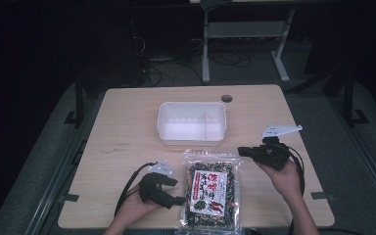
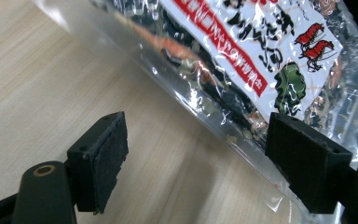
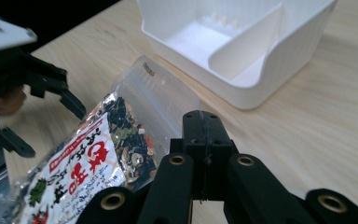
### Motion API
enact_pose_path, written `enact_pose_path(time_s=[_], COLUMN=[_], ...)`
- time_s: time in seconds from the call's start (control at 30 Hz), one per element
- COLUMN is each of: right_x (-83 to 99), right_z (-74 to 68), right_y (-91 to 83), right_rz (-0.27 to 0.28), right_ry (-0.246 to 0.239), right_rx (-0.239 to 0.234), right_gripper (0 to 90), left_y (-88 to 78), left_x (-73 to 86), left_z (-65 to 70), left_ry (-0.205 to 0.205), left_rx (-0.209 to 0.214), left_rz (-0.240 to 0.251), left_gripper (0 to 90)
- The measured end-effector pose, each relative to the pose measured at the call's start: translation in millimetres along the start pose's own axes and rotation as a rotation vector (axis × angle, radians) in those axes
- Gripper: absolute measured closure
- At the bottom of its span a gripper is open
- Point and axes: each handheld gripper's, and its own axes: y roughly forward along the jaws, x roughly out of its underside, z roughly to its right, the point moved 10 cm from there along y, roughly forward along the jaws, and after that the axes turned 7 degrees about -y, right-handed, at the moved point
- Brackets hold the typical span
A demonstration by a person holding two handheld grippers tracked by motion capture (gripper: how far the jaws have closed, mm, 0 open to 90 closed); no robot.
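Observation:
A clear bag of dried seaweed mix with a red and white label lies flat at the table's front middle. My left gripper is open at the bag's left edge. In the left gripper view one pad stands over bare wood and the other pad over the bag's clear rim. My right gripper is shut beside the bag's far right corner. Its joined jaws sit just short of the bag's clear top strip, with nothing seen between them.
A white bin with a divider stands behind the bag, empty inside. The wooden table has a cable hole at the back. A person's hands hold both grippers from the front edge. The left gripper appears beyond the bag.

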Motion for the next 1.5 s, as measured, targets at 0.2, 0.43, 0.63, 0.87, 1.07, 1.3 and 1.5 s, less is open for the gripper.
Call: enact_pose_path(time_s=[0.2, 0.43, 0.63, 0.87, 1.07, 1.3, 1.5], right_x=[-15.3, -29.8, -35.6, -36.3, -36.3, -32.0, -17.6], right_z=[-10.0, -23.8, -28.5, -25.0, -24.3, -18.4, -20.2], right_y=[-6.3, -9.6, -11.7, -15.2, -16.6, -12.9, -4.7], right_rz=[0.051, 0.087, 0.113, 0.146, 0.161, 0.165, 0.124], right_ry=[-0.024, -0.055, -0.061, -0.038, -0.028, 0.037, 0.060], right_rx=[-0.007, -0.021, -0.023, -0.020, -0.032, -0.066, -0.122], right_gripper=[90.0, 90.0, 90.0, 90.0, 89.0, 48.7, 42.9], left_y=[3.0, 4.6, 1.2, -7.1, -9.0, -8.0, -8.5], left_x=[-2.9, -5.6, -7.5, -12.7, -13.6, -13.3, -13.6], left_z=[5.5, 12.8, 16.1, 23.3, 27.0, 28.2, 28.7], left_ry=[-0.031, -0.061, -0.054, -0.029, 0.007, 0.044, 0.048], left_rx=[0.063, 0.153, 0.189, 0.243, 0.239, 0.197, 0.194], left_rz=[0.016, 0.027, 0.045, 0.092, 0.097, 0.083, 0.088], left_gripper=[19.6, 28.2, 42.5, 60.5, 67.8, 69.0, 69.8])
